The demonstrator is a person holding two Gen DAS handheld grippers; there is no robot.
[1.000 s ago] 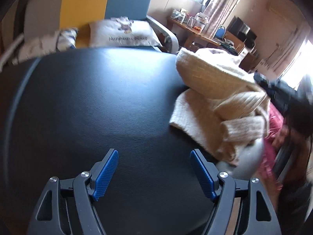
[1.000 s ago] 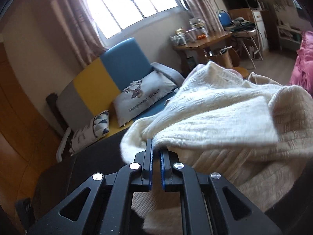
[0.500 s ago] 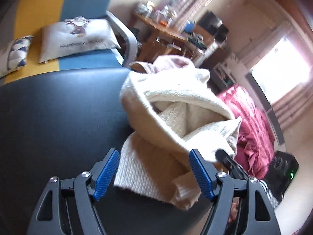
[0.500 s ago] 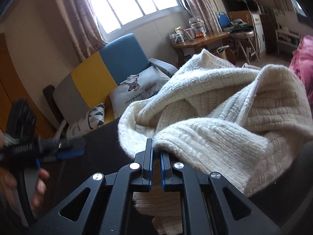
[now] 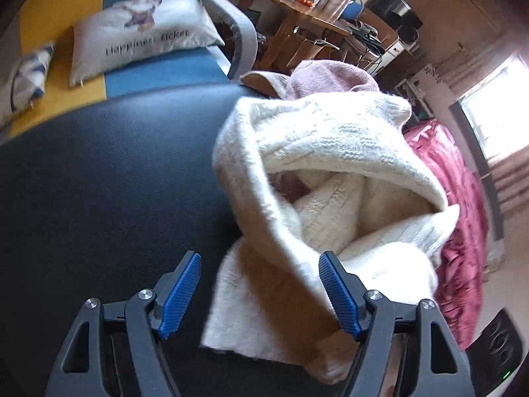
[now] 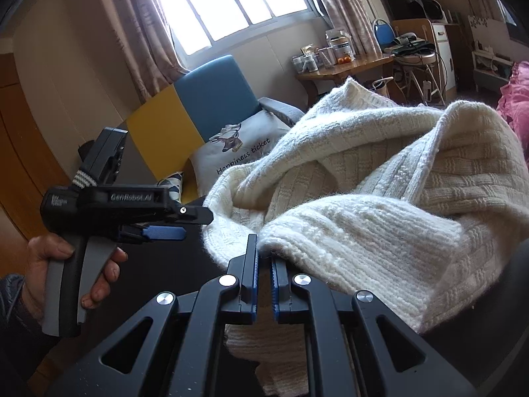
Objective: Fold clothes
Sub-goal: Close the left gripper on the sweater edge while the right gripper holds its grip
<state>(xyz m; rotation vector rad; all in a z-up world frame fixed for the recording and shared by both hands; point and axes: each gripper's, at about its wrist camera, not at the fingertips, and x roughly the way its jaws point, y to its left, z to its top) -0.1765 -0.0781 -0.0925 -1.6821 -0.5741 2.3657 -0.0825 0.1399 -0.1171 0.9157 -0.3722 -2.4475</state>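
Left tool: jaws spread wide, blue pads well apart, nothing pressed between them; tilted steeply downward. In the right wrist view the same tool appears side-on, its grey handle gripped by the left hand, a dark sleeve at the wrist. Right tool: jaws nearly together, pinching a fold of sweater; angled gently downward.
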